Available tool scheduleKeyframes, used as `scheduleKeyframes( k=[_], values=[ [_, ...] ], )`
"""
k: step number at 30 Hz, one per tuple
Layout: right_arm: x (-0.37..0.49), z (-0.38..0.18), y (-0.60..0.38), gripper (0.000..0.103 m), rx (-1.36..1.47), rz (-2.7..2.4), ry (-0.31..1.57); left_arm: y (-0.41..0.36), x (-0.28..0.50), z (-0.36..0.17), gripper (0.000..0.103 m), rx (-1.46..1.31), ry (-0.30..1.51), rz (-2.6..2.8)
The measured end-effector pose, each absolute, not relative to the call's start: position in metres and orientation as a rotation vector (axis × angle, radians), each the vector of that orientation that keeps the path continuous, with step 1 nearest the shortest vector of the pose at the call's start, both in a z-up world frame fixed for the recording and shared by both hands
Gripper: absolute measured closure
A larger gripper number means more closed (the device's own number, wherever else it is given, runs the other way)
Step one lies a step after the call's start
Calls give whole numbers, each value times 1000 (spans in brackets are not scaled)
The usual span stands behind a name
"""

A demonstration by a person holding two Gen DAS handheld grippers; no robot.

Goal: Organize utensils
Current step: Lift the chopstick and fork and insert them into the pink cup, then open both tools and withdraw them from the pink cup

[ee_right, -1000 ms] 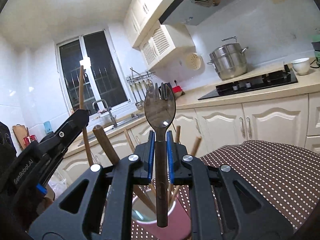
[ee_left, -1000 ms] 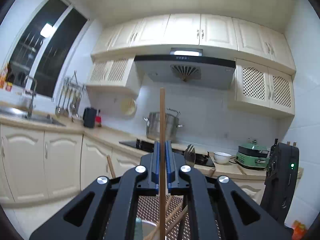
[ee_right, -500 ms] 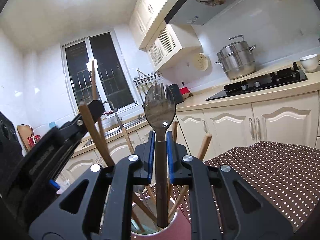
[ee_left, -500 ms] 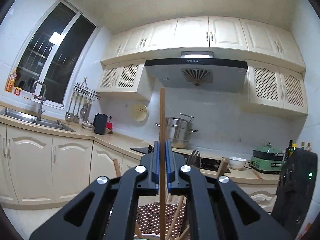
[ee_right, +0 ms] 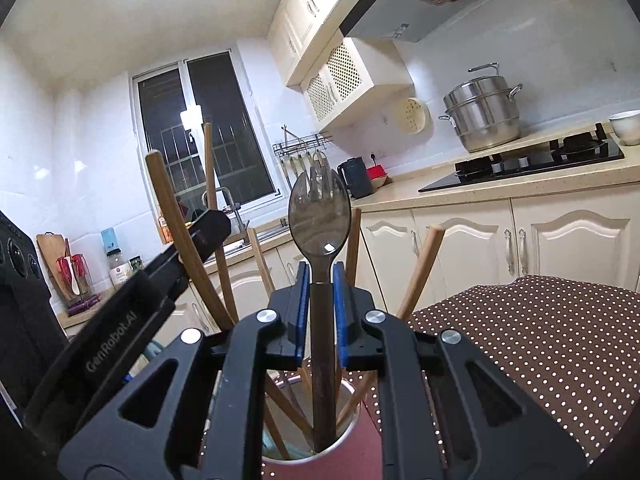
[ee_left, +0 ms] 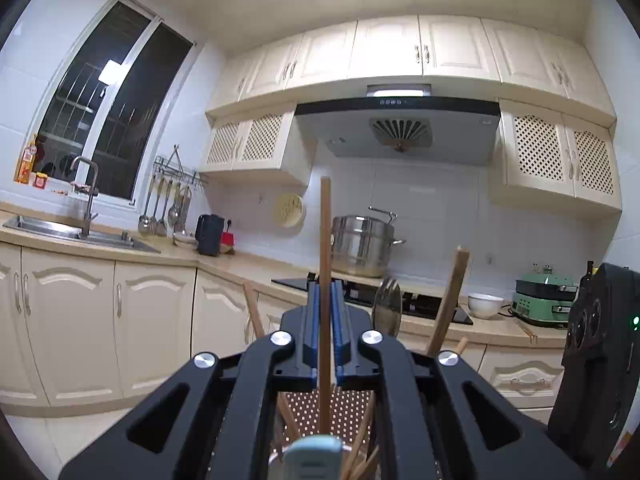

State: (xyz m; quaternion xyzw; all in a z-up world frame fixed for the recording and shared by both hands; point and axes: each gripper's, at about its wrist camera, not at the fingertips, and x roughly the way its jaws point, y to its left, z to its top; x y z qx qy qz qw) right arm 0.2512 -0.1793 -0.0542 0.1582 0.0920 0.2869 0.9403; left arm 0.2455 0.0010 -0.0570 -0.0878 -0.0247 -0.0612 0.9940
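Observation:
My left gripper (ee_left: 325, 294) is shut on an upright wooden chopstick (ee_left: 325, 240). Its lower end hangs just over the cup's mouth, where a pale blue handle (ee_left: 316, 454) and several chopsticks stand. My right gripper (ee_right: 320, 280) is shut on a dark spork (ee_right: 319, 216), head up. The spork's handle reaches down inside the pink cup (ee_right: 356, 452) among several wooden chopsticks (ee_right: 176, 232). In the right wrist view the left gripper (ee_right: 212, 222) sits close at the left with its chopstick (ee_right: 208, 152). The spork's head (ee_left: 386, 306) also shows in the left wrist view.
The cup stands on a table with a brown polka-dot cloth (ee_right: 540, 340). Behind are cream cabinets, a counter with a sink (ee_left: 72, 232), a black hob (ee_right: 540, 160), a steel steamer pot (ee_right: 482, 116), a dark kettle (ee_left: 210, 234) and a white bowl (ee_left: 485, 305).
Both grippers have sunk toward the cup. The spork's handle end, above the rim before, now sits inside the cup. The left chopstick has come down closer to the cup's mouth.

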Motion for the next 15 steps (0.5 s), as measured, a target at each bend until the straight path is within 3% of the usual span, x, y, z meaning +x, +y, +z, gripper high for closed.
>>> scheduleKeyframes(
  k=[3, 6, 9, 12, 15],
  values=[
    [248, -54, -178, 91, 306, 581, 198, 3, 245, -59, 95, -179, -14, -135],
    [245, -55, -180, 91, 303, 569, 210, 6, 246, -61, 77, -178, 0, -118],
    [240, -56, -182, 91, 296, 554, 220, 12, 243, -60, 76, -203, 13, -119],
    [235, -56, -181, 91, 280, 546, 225, 17, 238, -55, 66, -216, 20, -121],
    [230, -56, -182, 91, 271, 537, 231, 20, 231, -50, 66, -210, 22, -115]
  ],
)
